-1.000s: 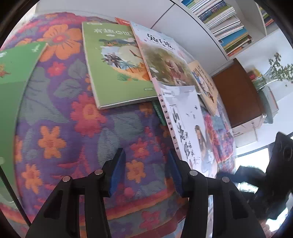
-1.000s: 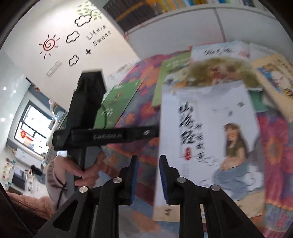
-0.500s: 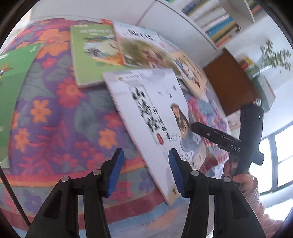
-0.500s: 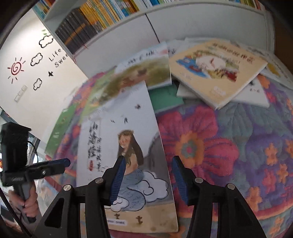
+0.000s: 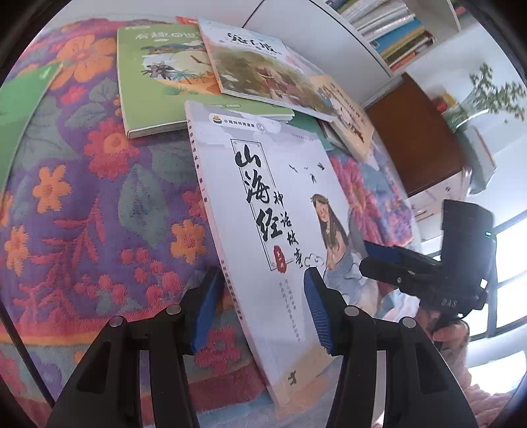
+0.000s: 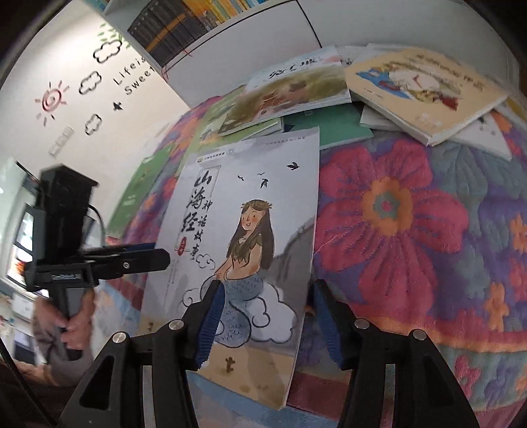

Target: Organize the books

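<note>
A white book with a long-haired figure on its cover (image 5: 280, 214) (image 6: 250, 197) lies flat on the flowered cloth (image 5: 98, 197), its near end past the cloth's front edge. My left gripper (image 5: 262, 276) is open and straddles the book's spine edge without pressing it. My right gripper (image 6: 266, 286) has its jaws opening, with the book's lower right part between them and its pads off it. Each gripper shows in the other's view: the right gripper (image 5: 372, 253) beside the book's right edge, the left gripper (image 6: 158, 252) at its left edge.
Behind the white book lie a green book (image 5: 154, 82), a landscape-cover book (image 5: 257, 66) (image 6: 290, 89), a teal book (image 6: 326, 128) and a tan book (image 6: 425, 85). A thin green book (image 5: 19, 108) lies far left. Filled bookshelves (image 5: 388, 29) and a brown cabinet (image 5: 418, 138) stand beyond.
The white book, on edge a second ago, now lies flat on the cloth. My right gripper's jaws have widened. Both grippers have closed in on the book's near end.
</note>
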